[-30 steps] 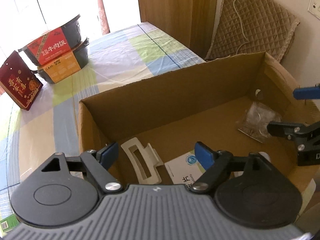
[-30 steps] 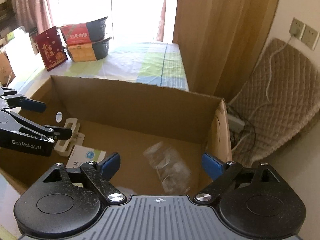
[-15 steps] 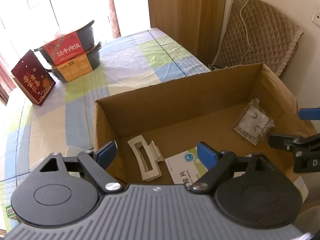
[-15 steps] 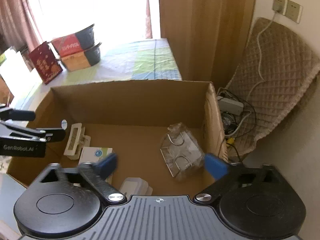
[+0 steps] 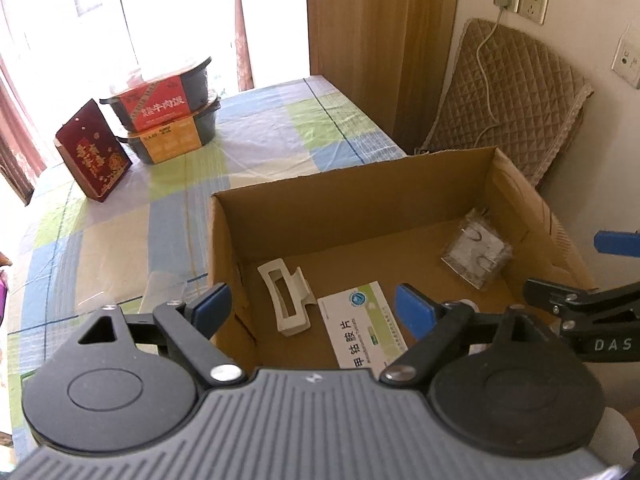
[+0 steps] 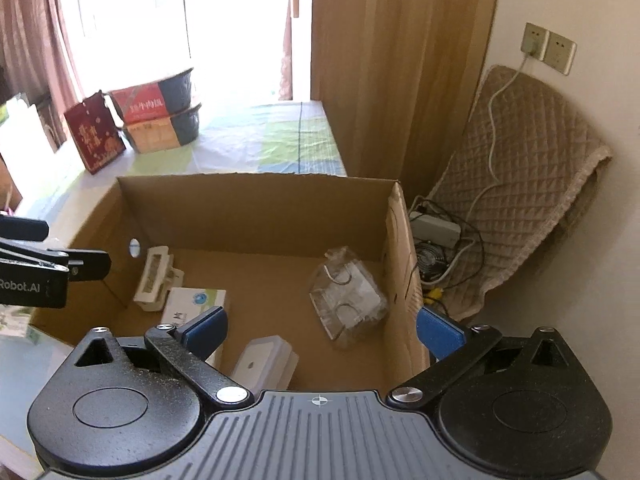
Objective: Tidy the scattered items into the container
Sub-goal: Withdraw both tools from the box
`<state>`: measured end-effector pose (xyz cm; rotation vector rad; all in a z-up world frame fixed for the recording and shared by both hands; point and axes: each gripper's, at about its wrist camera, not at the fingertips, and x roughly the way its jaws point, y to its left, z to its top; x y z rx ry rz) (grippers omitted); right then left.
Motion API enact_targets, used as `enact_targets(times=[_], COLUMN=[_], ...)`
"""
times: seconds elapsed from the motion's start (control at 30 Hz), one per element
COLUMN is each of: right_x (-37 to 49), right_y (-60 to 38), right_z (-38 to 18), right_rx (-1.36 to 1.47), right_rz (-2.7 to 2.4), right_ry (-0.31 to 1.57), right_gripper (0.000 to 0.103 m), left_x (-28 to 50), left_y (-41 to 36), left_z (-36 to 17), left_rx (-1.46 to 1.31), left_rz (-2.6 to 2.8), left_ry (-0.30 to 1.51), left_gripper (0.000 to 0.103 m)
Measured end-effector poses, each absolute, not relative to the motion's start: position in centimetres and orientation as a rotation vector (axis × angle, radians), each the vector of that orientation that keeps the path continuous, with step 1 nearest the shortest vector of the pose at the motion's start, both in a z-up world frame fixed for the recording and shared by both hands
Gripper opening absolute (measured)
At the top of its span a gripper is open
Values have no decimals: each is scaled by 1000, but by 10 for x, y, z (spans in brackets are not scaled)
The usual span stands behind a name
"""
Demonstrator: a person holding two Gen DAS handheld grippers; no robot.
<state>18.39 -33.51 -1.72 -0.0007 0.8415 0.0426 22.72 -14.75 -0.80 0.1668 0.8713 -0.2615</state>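
An open cardboard box (image 5: 360, 184) (image 6: 256, 188) stands on the checked tablecloth. Inside lie a white hair claw clip (image 5: 286, 300) (image 6: 154, 278), a white and green medicine packet (image 5: 366, 328) (image 6: 192, 302), a clear plastic bag of hooks (image 5: 476, 258) (image 6: 348, 296) and a small white case (image 6: 266, 364). My left gripper (image 5: 314, 310) is open above the box's near left corner, holding nothing. My right gripper (image 6: 322, 330) is open and empty above the near right side of the box. Each gripper shows at the edge of the other's view.
Two stacked food bowls (image 5: 164, 116) (image 6: 160, 116) and a dark red carton (image 5: 94, 156) (image 6: 94, 136) stand at the far end of the table. A quilted pad (image 5: 508, 100) (image 6: 528, 168) leans on the wall right of the box, with cables and a power adapter (image 6: 436, 228) below.
Both grippers have risen and drawn back from the box, so more of the table and room shows. The items in the box have stayed where they lay.
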Motion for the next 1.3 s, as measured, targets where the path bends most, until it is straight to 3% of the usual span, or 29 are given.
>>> enact_targets(times=[0.7, 1.3], right_x=[107, 57], right_y=[-329, -302], right_z=[30, 26], right_rx=[148, 118], right_rz=[17, 51], right_ry=[776, 824], right_gripper=[103, 103], left_x=[144, 85], left_y=[-130, -112], left_z=[37, 41], left_rx=[112, 111], left_rz=[-226, -234], left_ry=[824, 829], left_gripper=[87, 87])
